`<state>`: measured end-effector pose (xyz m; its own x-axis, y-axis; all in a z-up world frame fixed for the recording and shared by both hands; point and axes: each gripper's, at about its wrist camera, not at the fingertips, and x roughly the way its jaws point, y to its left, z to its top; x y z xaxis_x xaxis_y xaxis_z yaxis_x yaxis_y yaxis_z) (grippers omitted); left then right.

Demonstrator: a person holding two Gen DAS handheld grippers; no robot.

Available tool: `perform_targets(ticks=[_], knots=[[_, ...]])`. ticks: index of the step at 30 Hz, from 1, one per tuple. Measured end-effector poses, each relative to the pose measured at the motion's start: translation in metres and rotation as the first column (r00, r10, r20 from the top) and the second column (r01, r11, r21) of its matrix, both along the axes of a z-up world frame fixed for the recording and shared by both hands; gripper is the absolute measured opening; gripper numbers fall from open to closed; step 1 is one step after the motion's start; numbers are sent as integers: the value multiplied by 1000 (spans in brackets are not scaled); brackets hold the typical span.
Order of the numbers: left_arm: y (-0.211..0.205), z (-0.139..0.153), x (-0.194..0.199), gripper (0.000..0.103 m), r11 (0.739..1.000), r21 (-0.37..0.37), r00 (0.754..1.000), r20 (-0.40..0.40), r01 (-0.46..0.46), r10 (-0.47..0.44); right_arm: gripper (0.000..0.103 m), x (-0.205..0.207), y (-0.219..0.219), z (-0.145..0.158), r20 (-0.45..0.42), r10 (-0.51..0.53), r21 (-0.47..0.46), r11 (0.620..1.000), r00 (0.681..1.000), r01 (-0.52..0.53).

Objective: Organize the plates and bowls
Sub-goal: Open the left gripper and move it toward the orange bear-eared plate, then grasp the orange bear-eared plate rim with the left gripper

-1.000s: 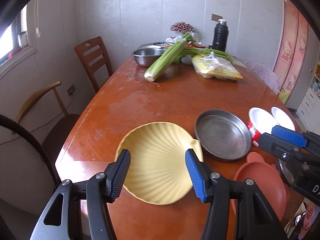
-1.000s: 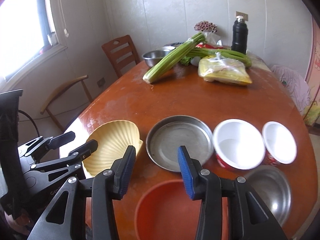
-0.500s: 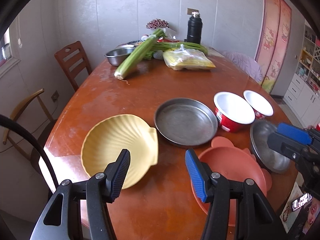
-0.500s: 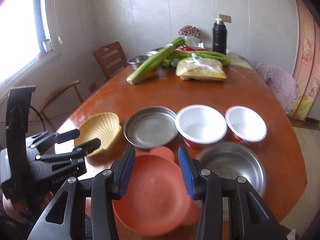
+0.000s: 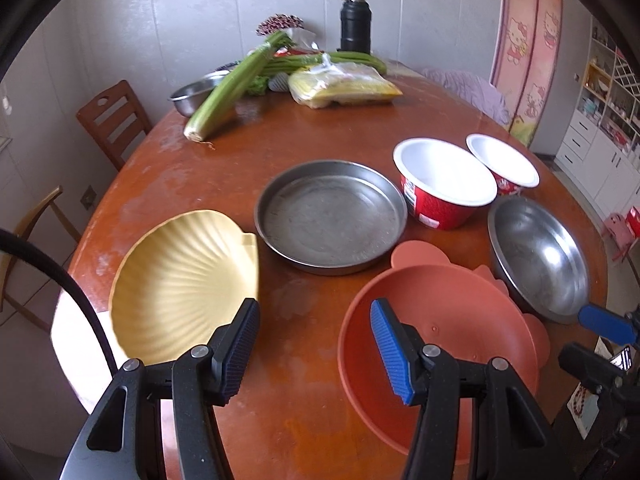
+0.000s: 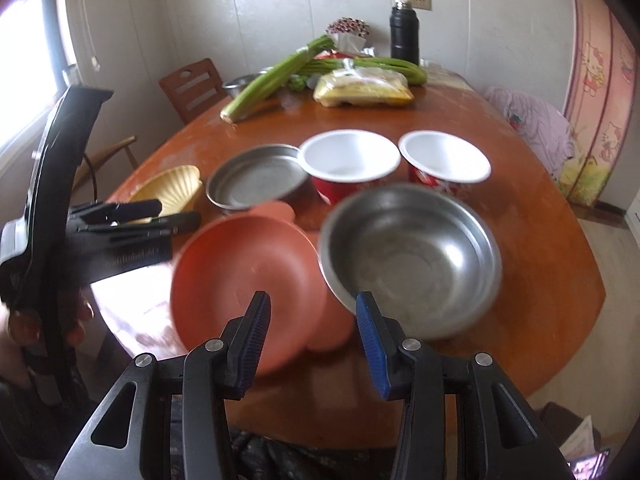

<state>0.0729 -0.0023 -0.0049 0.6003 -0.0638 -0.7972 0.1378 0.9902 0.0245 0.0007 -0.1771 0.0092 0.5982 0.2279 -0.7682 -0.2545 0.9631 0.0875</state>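
On the round wooden table lie a yellow shell-shaped plate (image 5: 184, 280), a flat steel pan (image 5: 330, 216), an orange plate with ears (image 5: 440, 320), a steel bowl (image 5: 538, 256) and two red bowls with white insides (image 5: 444, 184) (image 5: 502, 166). My left gripper (image 5: 314, 344) is open and empty above the near table edge, between the yellow plate and the orange plate. My right gripper (image 6: 312, 336) is open and empty, over the near edge between the orange plate (image 6: 248, 276) and the steel bowl (image 6: 412, 256).
At the far end lie celery (image 5: 236, 84), green beans, a yellow bagged pack (image 5: 344, 88), a small steel bowl (image 5: 196, 94) and a black flask (image 5: 354, 24). Wooden chairs (image 5: 114, 120) stand at the left. A cabinet stands at the far right.
Both grippers have pulled back and to the right from the table. The left one has left the yellow plate and now faces the gap beside the orange plate. Both stay open.
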Motion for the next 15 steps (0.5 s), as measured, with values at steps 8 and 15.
perform_targets(ticks=[8, 15], knots=[[-13, -15, 13, 57, 999, 17, 998, -38, 48, -47, 46, 2, -9, -28, -109, -9, 48, 999, 994, 14], [-19, -26, 25, 57, 997, 12, 995, -62, 77, -76, 46, 9, -10, -39, -179, -13, 111, 993, 984, 33]])
